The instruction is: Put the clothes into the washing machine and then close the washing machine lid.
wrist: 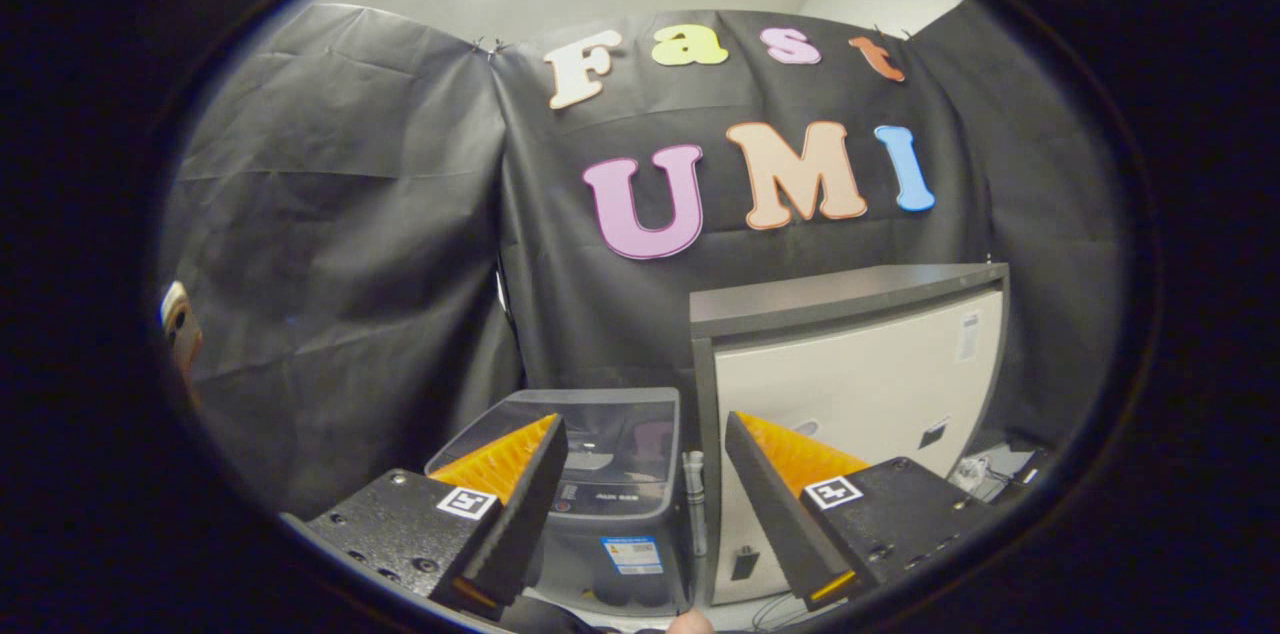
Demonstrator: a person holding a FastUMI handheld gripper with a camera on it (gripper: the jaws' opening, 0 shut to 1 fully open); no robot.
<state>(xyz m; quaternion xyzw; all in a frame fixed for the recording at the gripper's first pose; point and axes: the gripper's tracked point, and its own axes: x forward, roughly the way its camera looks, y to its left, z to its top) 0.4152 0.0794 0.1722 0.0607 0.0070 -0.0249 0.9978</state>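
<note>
A small grey top-loading washing machine [600, 494] stands on the floor against the black cloth wall, just beyond my fingers. Its dark, see-through lid [610, 439] lies flat and shut on top, and a label sticks on its front. My gripper [645, 469] is open, with nothing between the fingers; the left finger [520, 484] overlaps the machine's left front and the right finger [790, 504] stands in front of the cabinet beside it. No clothes are in sight.
A white cabinet [860, 384] with a dark grey top stands right of the machine, touching it. Cables and small items lie on the floor at its right foot [985, 469]. A grey hose [695, 499] runs down between machine and cabinet.
</note>
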